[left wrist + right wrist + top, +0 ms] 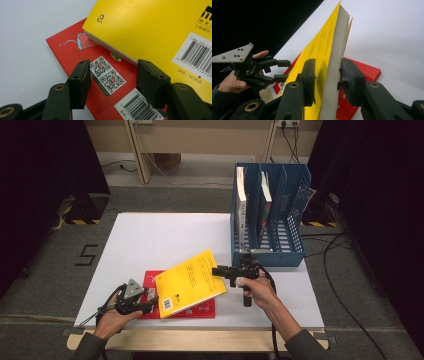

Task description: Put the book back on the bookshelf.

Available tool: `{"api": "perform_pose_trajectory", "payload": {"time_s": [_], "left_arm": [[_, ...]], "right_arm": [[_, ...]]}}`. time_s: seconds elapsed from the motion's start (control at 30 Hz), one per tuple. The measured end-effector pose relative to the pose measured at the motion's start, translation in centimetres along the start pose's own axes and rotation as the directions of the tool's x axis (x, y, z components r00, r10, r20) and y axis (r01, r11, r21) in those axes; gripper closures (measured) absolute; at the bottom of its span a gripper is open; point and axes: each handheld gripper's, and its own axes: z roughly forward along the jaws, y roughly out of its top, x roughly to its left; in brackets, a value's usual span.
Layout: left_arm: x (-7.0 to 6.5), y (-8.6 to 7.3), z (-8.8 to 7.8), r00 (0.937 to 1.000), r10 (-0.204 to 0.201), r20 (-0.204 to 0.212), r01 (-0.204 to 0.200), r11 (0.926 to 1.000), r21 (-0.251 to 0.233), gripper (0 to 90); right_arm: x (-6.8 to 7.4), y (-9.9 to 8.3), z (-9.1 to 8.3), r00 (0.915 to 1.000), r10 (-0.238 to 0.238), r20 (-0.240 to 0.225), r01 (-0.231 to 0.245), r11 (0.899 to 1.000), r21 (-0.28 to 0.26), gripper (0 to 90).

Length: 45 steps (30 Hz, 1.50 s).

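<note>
At five o'clock on the white worktop point(150, 240), your right tool point(325, 75) clamps the yellow book point(192, 281), one edge lifted off the red book point(152, 279). Your left tool point(112, 77) hovers over the red cover, jaws gaping, holding nothing. Shelving is left: the blue rack point(270, 215) at one o'clock holds two books. Grey carpet and dark curtains surround.

Even overhead light, bright white table point(150, 240) with soft short shadows, black surroundings; high view slightly soft and low-res, gripper views sharp at mid-range, near jaws mildly blurred, no glare.
</note>
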Motion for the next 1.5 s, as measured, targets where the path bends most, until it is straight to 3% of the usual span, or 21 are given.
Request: {"api": "perform_pose_trajectory", "payload": {"time_s": [0.17, 0.3, 0.37, 0.43, 0.47, 0.53, 0.57, 0.67, 0.9, 0.97, 1.03, 1.13, 1.17, 1.2, 1.23, 1.27, 1.33, 1.37, 1.5], "left_arm": [[-0.1, 0.0, 0.1, 1.0000, 0.002, -0.004, -0.002, 1.0000, -0.008, 43.3], [-0.3, 0.1, 0.2, 0.9994, 0.026, -0.022, -0.026, 0.9996, -0.011, 43.6], [-0.6, 0.3, 0.4, 0.9997, 0.022, -0.008, -0.022, 0.9996, -0.015, 43.7], [-0.6, 0.4, 0.5, 0.9992, 0.039, -0.008, -0.039, 0.9992, -0.012, 42.6], [-0.5, 0.4, 0.5, 0.9996, 0.029, -0.006, -0.029, 0.9994, -0.016, 36.3], [-0.3, 0.3, 0.5, 0.9997, 0.026, -0.003, -0.026, 0.9995, -0.017, 30.3], [-0.2, 0.3, 0.5, 0.9997, 0.025, -0.002, -0.025, 0.9995, -0.018, 30.1], [-0.2, 0.3, 0.6, 0.9997, 0.023, -0.001, -0.023, 0.9996, -0.017, 29.0], [-0.4, 0.4, 0.7, 0.9998, 0.019, 0.008, -0.019, 0.9996, -0.023, 20.4], [-0.4, 0.4, 0.8, 0.9996, 0.016, 0.023, -0.016, 0.9996, -0.025, 16.1], [-0.3, 0.4, 0.8, 0.9996, 0.018, 0.023, -0.017, 0.9995, -0.027, 15.7], [0.2, 0.3, 0.7, 0.9997, -0.010, 0.022, 0.011, 0.9992, -0.039, 15.9], [0.2, 0.2, 0.6, 0.9989, -0.037, 0.029, 0.039, 0.9984, -0.041, 15.8], [0.5, 0.2, 0.5, 0.9978, -0.061, 0.027, 0.062, 0.9968, -0.049, 15.6], [0.7, 0.2, 0.4, 0.9963, -0.081, 0.026, 0.083, 0.9949, -0.057, 15.6], [0.9, 0.2, 0.3, 0.9956, -0.090, 0.023, 0.092, 0.9939, -0.061, 15.5], [1.4, 0.1, 0.2, 0.9942, -0.107, 0.012, 0.108, 0.9920, -0.066, 15.5], [1.6, 0.0, 0.1, 0.9938, -0.111, 0.006, 0.111, 0.9918, -0.064, 15.5], [2.3, -0.1, 0.0, 0.9920, -0.126, -0.010, 0.125, 0.9899, -0.068, 15.5]], "right_arm": [[0.8, 1.3, -0.1, 0.9997, 0.003, -0.026, -0.003, 1.000, 0.018, 66.4], [1.9, 2.3, -0.1, 0.9998, -0.014, -0.016, 0.014, 0.999, 0.041, 66.3], [2.6, 2.3, 0.5, 0.9985, -0.005, -0.054, 0.010, 0.996, 0.086, 65.6], [3.9, 2.4, 1.4, 0.9976, -0.063, -0.028, 0.067, 0.987, 0.148, 65.7], [4.4, 2.7, 1.4, 0.9948, -0.099, -0.024, 0.102, 0.982, 0.156, 65.6], [4.8, 3.1, 1.3, 0.9928, -0.118, -0.023, 0.120, 0.976, 0.180, 65.8], [4.9, 3.4, 1.3, 0.9909, -0.135, -0.008, 0.133, 0.969, 0.208, 65.9], [5.0, 3.7, 1.3, 0.9899, -0.141, -0.002, 0.138, 0.961, 0.239, 66.7], [6.1, 4.6, 1.1, 0.9762, -0.217, 0.002, 0.207, 0.935, 0.288, 68.2], [6.8, 5.2, 0.8, 0.9630, -0.270, -0.001, 0.257, 0.917, 0.304, 70.2], [7.5, 5.8, 0.5, 0.9547, -0.298, 0.000, 0.282, 0.906, 0.315, 72.1], [8.5, 7.0, 0.0, 0.9369, -0.349, 0.015, 0.324, 0.884, 0.336, 73.2], [9.1, 7.5, -0.2, 0.9257, -0.377, 0.026, 0.344, 0.868, 0.359, 73.3], [9.4, 7.8, -0.3, 0.9212, -0.387, 0.038, 0.348, 0.863, 0.365, 73.6], [9.7, 8.4, -0.5, 0.9060, -0.420, 0.051, 0.370, 0.845, 0.386, 73.9], [10.1, 8.7, -0.7, 0.9045, -0.421, 0.069, 0.361, 0.842, 0.401, 74.2], [10.5, 9.3, -0.8, 0.8823, -0.462, 0.088, 0.384, 0.816, 0.432, 74.3], [10.7, 9.6, -0.9, 0.8761, -0.472, 0.097, 0.386, 0.808, 0.444, 74.7], [11.7, 10.5, -1.4, 0.8310, -0.542, 0.126, 0.408, 0.748, 0.523, 75.0]]}}
